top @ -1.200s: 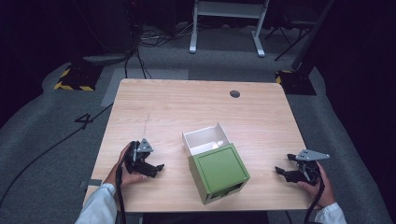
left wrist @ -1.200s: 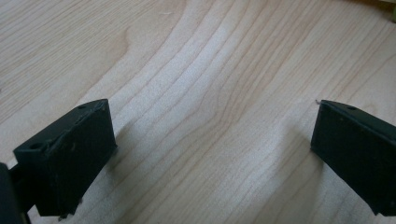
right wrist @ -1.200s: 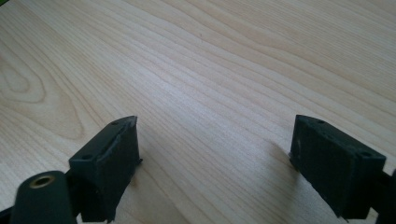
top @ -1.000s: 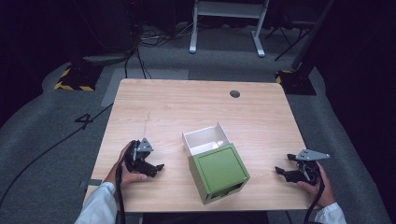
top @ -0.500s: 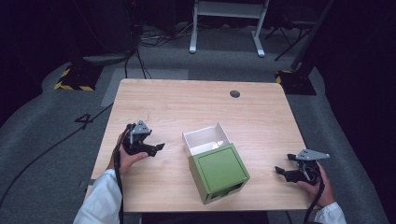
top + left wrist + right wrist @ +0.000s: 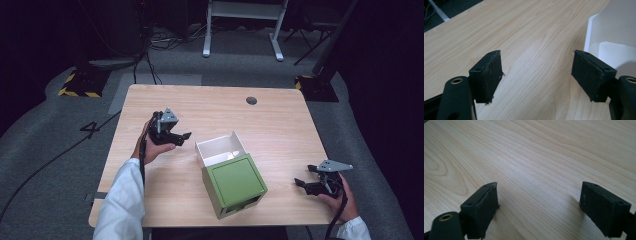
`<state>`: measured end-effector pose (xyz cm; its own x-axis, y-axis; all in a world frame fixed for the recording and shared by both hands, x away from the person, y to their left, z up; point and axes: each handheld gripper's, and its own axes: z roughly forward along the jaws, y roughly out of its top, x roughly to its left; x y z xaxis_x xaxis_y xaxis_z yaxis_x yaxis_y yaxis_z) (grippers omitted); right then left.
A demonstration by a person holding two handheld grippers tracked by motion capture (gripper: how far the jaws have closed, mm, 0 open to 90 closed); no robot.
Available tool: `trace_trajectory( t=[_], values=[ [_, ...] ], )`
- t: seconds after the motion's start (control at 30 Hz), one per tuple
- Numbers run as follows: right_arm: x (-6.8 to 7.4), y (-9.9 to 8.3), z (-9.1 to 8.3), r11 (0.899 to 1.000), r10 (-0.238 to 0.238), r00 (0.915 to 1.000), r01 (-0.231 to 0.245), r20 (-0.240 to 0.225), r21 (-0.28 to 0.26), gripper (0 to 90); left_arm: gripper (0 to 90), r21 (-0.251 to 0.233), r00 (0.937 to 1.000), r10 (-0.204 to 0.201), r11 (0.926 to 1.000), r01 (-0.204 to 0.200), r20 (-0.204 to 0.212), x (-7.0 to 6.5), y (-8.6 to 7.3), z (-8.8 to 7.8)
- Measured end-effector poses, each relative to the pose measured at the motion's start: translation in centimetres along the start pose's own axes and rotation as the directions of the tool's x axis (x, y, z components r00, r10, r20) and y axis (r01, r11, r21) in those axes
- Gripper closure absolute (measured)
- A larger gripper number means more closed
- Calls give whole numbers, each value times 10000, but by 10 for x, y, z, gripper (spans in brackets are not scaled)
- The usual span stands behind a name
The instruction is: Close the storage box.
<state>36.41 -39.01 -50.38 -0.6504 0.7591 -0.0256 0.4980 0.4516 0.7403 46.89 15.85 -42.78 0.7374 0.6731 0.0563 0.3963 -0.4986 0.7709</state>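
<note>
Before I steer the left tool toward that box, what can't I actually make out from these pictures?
- High view: the green box lid hides most of the white inner tray; the pale thing in it is too small to identify.
- Left gripper view: the tray is cut by the right edge; its inside is out of sight.
- High view: the right tool partly covers its hand.

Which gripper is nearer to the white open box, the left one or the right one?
Left. The left gripper is just beside the white box, jaws open toward its wall. The right gripper sits farther away, beyond the green box.
</note>
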Motion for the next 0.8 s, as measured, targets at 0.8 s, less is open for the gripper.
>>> trace_trajectory(
  t=[0.8],
  values=[
    [0,0,0,10000,22,10000,-22,-18,1,157,472,721,9498,-151,9974,-79,3124,-15,0,38]
  ],
)
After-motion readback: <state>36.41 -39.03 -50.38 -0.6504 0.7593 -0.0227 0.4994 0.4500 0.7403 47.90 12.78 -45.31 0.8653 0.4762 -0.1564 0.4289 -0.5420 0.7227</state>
